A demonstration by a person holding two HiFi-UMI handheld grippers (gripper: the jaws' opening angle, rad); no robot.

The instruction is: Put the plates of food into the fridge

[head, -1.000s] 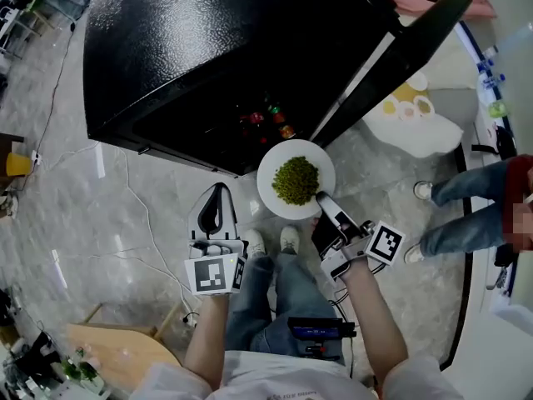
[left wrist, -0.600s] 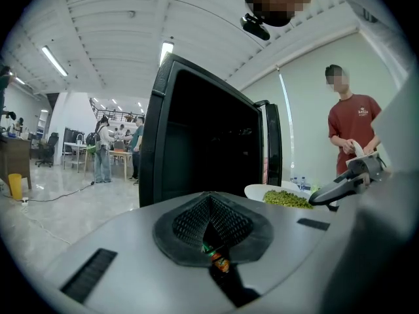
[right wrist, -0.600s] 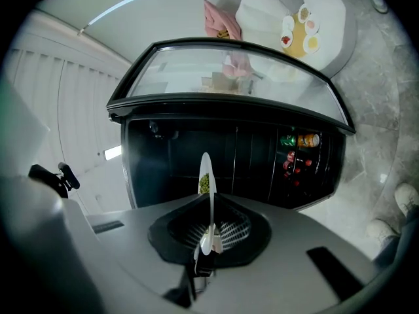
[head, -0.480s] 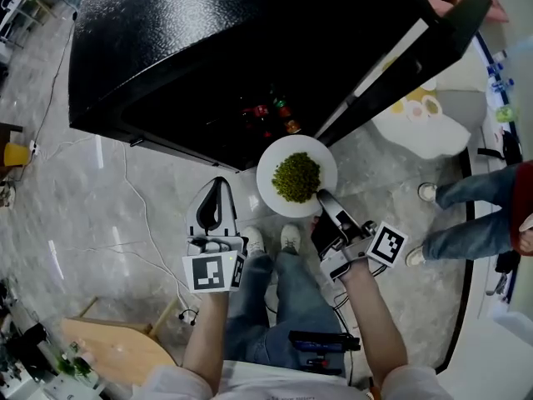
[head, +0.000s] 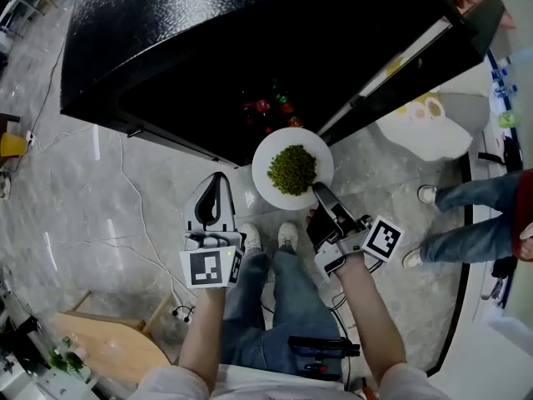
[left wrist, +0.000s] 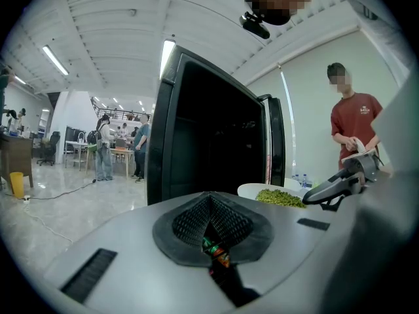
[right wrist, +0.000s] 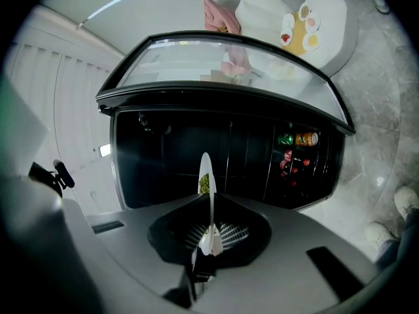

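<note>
A white plate (head: 292, 169) heaped with green food hangs in front of the open black fridge (head: 208, 65). My right gripper (head: 320, 195) is shut on the plate's near rim. In the right gripper view the plate (right wrist: 205, 175) shows edge-on between the jaws of that gripper (right wrist: 208, 235), with the dark fridge shelves behind. My left gripper (head: 218, 200) hovers left of the plate, shut and holding nothing. The left gripper view shows the plate (left wrist: 278, 195) to the right and the fridge (left wrist: 209, 149) ahead.
Drink cans and bottles (head: 271, 107) stand inside the fridge; its door (head: 416, 52) swings out to the right. A person's jeans legs (head: 466, 223) are at right, near a white stand with small dishes (head: 425, 123). A wooden table (head: 100, 348) and floor cables (head: 133, 223) lie at left.
The plate and right gripper have moved a little up toward the fridge opening. The left gripper has barely moved and stays shut.
</note>
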